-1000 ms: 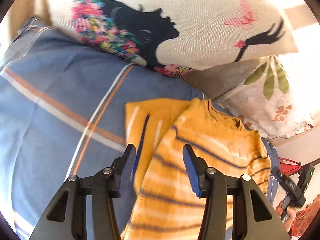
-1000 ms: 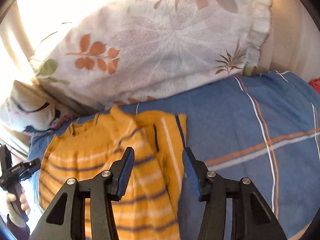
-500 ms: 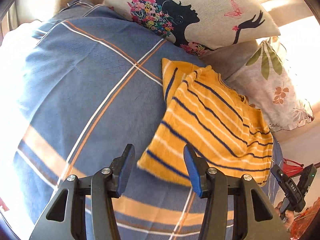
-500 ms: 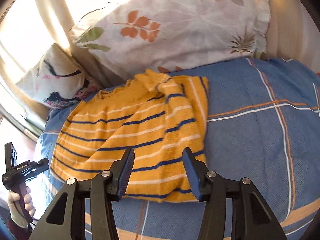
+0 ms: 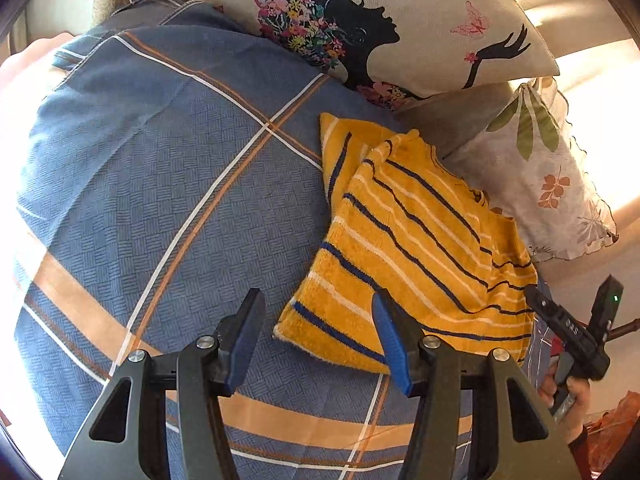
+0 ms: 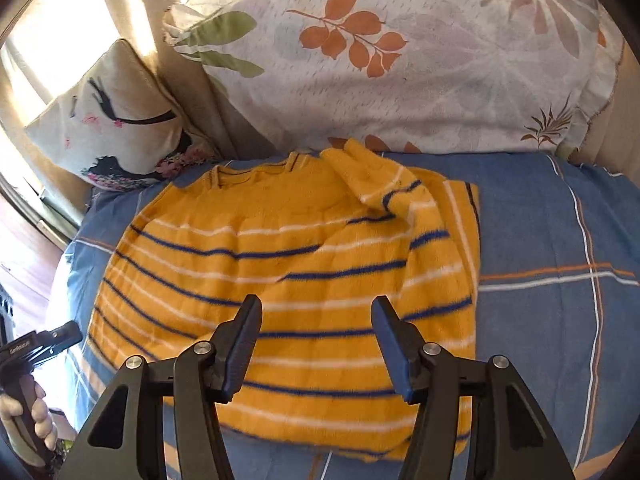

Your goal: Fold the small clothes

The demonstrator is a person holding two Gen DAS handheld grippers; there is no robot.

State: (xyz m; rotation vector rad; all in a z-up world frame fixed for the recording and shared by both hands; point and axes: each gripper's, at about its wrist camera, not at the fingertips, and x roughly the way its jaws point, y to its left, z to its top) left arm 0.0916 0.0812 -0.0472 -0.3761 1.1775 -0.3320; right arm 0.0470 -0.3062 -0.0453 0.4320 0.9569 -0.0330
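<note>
Left wrist view: the left claw [image 5: 318, 338] gapes wide with nothing between its blue-padded fingers, above a fuzzy knit yellow sweater [image 5: 416, 248] with thin navy and white stripes. The sweater lies partly folded on a bed under a blue woven bedsheet [image 5: 168, 184] crossed by white and orange lines. The right claw [image 6: 316, 340] (also spread wide, gripping nothing) hovers over the sweater's hem. Behind lie a canvas cushion [image 5: 396, 20] printed with a black silhouette and a leaf-patterned pillow [image 6: 400, 60]. Lettering on the handles is unreadable.
</note>
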